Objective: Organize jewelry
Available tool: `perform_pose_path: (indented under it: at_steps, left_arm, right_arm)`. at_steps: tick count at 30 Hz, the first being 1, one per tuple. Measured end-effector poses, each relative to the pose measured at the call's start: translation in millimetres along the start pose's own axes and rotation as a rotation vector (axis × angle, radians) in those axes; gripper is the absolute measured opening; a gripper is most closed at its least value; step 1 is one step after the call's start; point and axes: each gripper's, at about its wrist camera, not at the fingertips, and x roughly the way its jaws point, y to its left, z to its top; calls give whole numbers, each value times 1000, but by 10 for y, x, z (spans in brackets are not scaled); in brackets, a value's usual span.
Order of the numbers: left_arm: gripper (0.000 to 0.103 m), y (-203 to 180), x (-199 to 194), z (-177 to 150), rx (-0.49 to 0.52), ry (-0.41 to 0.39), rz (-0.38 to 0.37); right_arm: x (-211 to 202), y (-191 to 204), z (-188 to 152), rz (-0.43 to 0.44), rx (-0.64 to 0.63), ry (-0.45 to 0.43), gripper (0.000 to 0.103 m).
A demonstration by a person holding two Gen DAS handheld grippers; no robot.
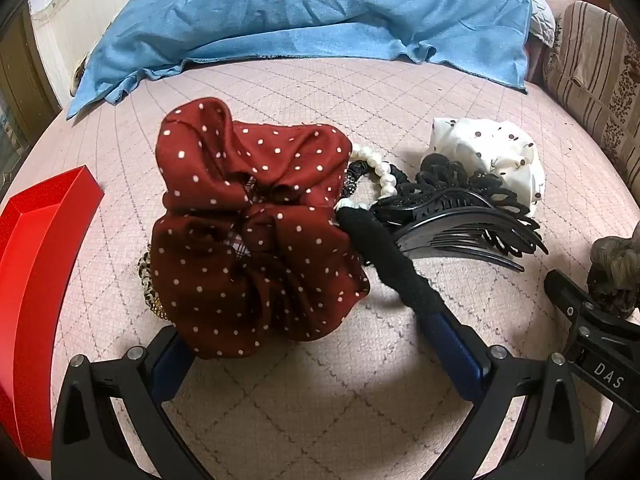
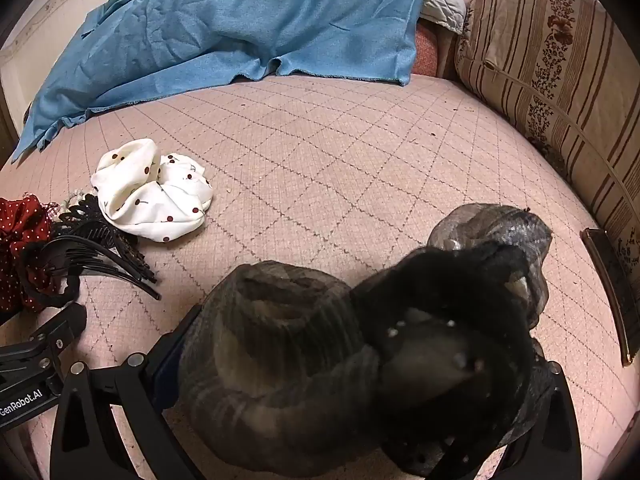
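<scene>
My left gripper [image 1: 296, 304] is open wide over a pink quilted bed. A dark red polka-dot scrunchie [image 1: 256, 232] lies between its fingers and hides the left fingertip. A black fuzzy hair band [image 1: 392, 268] lies over the right finger. Beyond them are a pearl bracelet [image 1: 380, 176], a black claw clip [image 1: 452, 224] and a white dotted scrunchie [image 1: 492, 156]. My right gripper [image 2: 360, 320] is also open wide. A grey sheer scrunchie [image 2: 272, 340] and a black scrunchie [image 2: 440, 292] drape over it and hide both fingertips.
A red tray [image 1: 36, 260] stands at the left edge. A leopard-print hair tie [image 1: 146, 284] peeks from under the red scrunchie. Crumpled blue cloth [image 1: 312, 12] covers the far side. A striped pillow [image 2: 540, 60] and a dark flat object [image 2: 608, 292] lie at the right.
</scene>
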Motion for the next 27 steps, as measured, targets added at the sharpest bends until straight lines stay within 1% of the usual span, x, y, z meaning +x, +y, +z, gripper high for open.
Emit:
perform_pose_path:
  at_steps: [4, 7, 10, 12, 14, 15, 18, 24, 27]
  left_arm:
    - [103, 2, -10, 4, -3, 14, -3]
    - [103, 29, -54, -18, 29, 41, -37]
    - [103, 59, -73, -34, 60, 46, -68]
    - [103, 81, -113, -61, 74, 54, -88]
    - [103, 90, -184, -77, 91, 81, -89]
    - [103, 113, -264, -101, 83, 74, -90]
    - [103, 181, -549, -151, 71, 9, -82]
    - [103, 327, -1181, -224, 36, -94, -94]
    - [103, 407, -1471, -288, 17, -151, -85]
  right_arm:
    - [-5, -14, -3, -1, -1, -2, 103]
    - [-9, -23, 4, -1, -2, -3, 103]
    - [-3, -49, -18, 13, 9, 0, 103]
    - [-23, -55, -21, 26, 14, 11, 103]
    - [-35, -47, -20, 24, 11, 38, 103]
    - [-36, -37, -12, 25, 11, 48, 103]
    - [-61, -48, -34, 45, 15, 53, 103]
    - [-251, 55, -179, 20, 2, 34, 103]
    - [-419, 79, -273, 51, 26, 9, 103]
